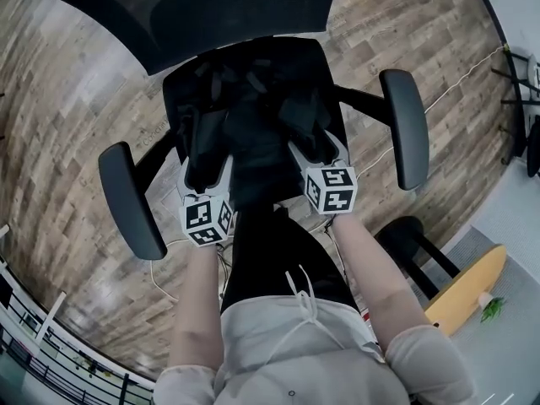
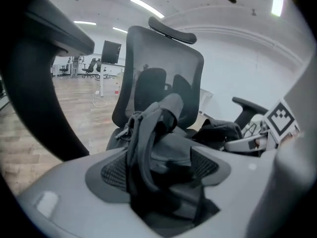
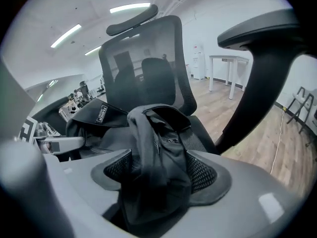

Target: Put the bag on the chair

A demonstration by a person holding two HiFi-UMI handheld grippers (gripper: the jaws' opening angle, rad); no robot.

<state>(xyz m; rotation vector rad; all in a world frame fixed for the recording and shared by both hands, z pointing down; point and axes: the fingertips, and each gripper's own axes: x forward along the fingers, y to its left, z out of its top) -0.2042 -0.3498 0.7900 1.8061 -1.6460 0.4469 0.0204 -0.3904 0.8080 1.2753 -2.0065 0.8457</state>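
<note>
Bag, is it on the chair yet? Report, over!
Left gripper, right gripper open, bag fabric between fingers. Bag on chair. Nothing blocking.

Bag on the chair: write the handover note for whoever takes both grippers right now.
Left gripper: open, with a fold of bag fabric lying between its jaws and not clamped.
Right gripper: open, with bag fabric between its jaws too.
Bag: black, slumped on the seat of the chair in front of the backrest.
Done: the bag rests on the chair and neither gripper holds it.
Left: draw both grippers back clear of the fabric, taking care not to snag it. Probably nothing more after that.
</note>
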